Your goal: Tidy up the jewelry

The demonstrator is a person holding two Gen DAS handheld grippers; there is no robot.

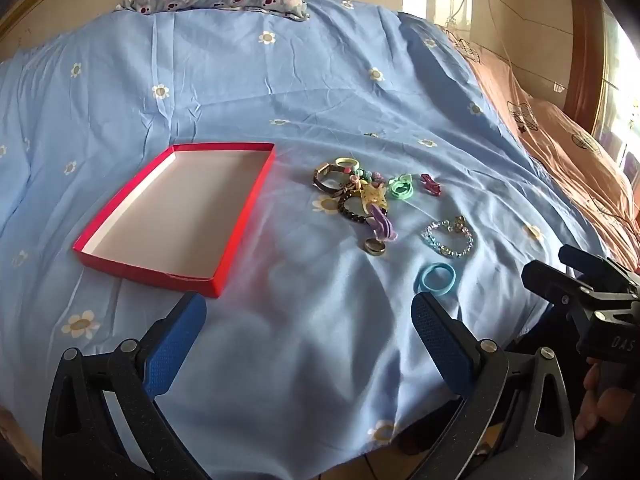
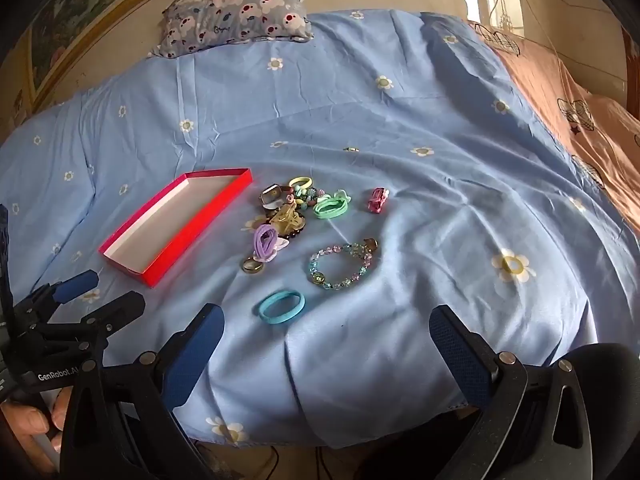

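Shallow rectangular red cardboard box (image 1: 176, 216), pale matte inside, on wrinkled blue flower-print bedsheet (image 1: 280, 80). Just right of box: jewelry pile (image 1: 356, 192) of beads, metal, elastic loops. Nearer: clear-bead bracelet (image 2: 344, 266), smooth blue hair band (image 2: 281, 306). Left tool (image 1: 308, 344) and right tool (image 2: 326, 354), ribbed blue pads, both spread wide, holding nothing, above sheet.

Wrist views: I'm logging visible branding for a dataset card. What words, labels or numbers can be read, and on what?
"GenRobot.AI": left tool, on its body, right wrist view.
"DAS": right tool, on its body, cut off by the frame edge.
Pillow: cursive print, too small to read.
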